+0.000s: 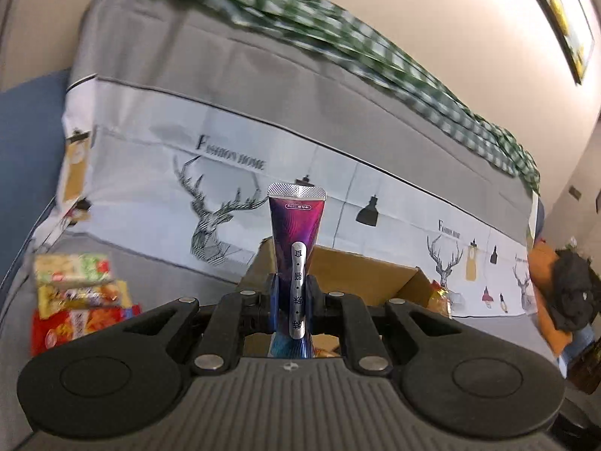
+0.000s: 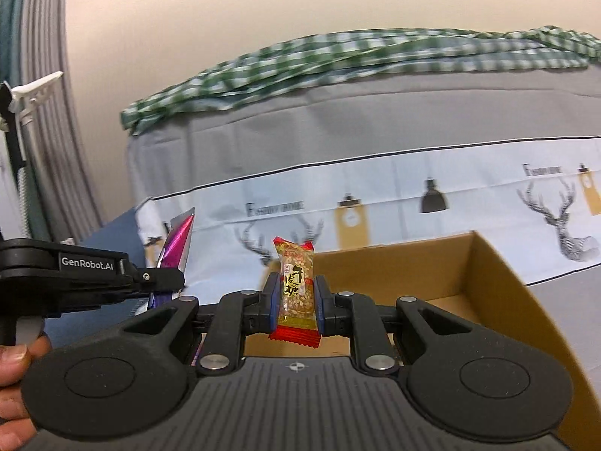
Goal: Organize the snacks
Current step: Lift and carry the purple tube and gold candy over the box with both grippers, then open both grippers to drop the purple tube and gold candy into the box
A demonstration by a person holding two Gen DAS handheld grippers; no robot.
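Note:
My left gripper (image 1: 292,295) is shut on a purple snack pouch (image 1: 296,225) with a silver seam, held upright above the near edge of an open cardboard box (image 1: 360,274). My right gripper (image 2: 296,300) is shut on a small peanut candy bar (image 2: 296,285) in a clear wrapper with red ends, also upright. Behind it the cardboard box (image 2: 484,285) opens to the right. In the right wrist view the left gripper (image 2: 157,276) shows at the left with the purple pouch (image 2: 178,240), and a hand (image 2: 15,368) holds its grip.
Several snack packets (image 1: 79,297) lie in a pile on the grey sofa seat at the left. A deer-print cushion cover (image 1: 225,195) lines the sofa back, with a green checked cloth (image 1: 338,34) on top. Dark and orange items (image 1: 563,289) sit at the far right.

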